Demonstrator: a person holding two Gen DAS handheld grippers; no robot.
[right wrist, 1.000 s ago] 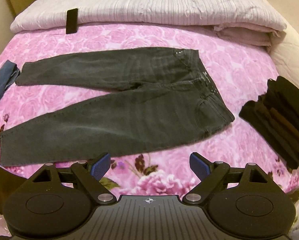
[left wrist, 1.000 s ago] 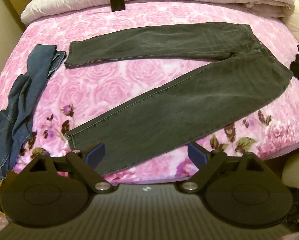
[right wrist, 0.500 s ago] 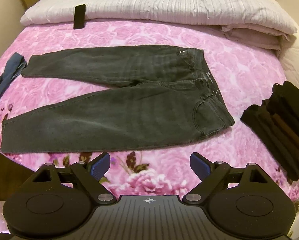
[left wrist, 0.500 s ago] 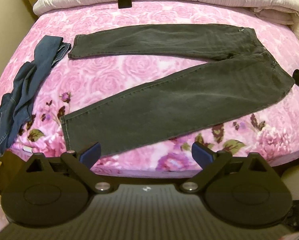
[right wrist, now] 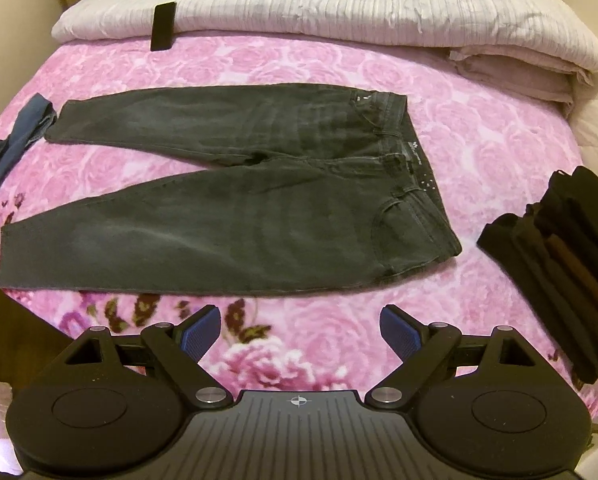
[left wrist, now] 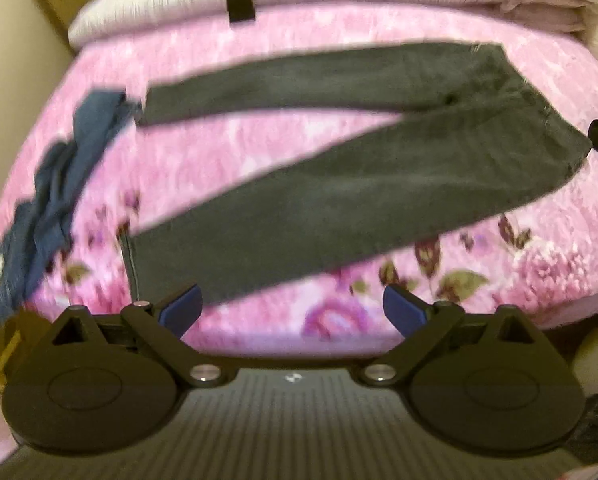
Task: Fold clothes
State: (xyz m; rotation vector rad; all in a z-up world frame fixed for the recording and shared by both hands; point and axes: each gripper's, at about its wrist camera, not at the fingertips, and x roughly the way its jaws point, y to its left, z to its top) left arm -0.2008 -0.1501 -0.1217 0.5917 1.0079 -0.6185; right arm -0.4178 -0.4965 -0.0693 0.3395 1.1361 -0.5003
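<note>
Dark grey jeans (right wrist: 235, 208) lie flat on the pink floral bedspread (right wrist: 479, 132), legs spread apart to the left, waistband to the right. They also show, blurred, in the left wrist view (left wrist: 339, 200). My left gripper (left wrist: 293, 310) is open and empty, just in front of the near leg's hem. My right gripper (right wrist: 301, 334) is open and empty, over the bed's front edge, short of the near leg and waistband.
Blue jeans (left wrist: 55, 184) lie crumpled at the bed's left edge, also seen in the right wrist view (right wrist: 11, 148). A stack of folded dark clothes (right wrist: 559, 264) sits at the right. A white quilt (right wrist: 339, 4) and a black phone (right wrist: 163, 26) lie at the back.
Both grippers have drawn back and risen a little, so more of the bed shows. The left wrist view is now motion-blurred. The jeans have not moved.
</note>
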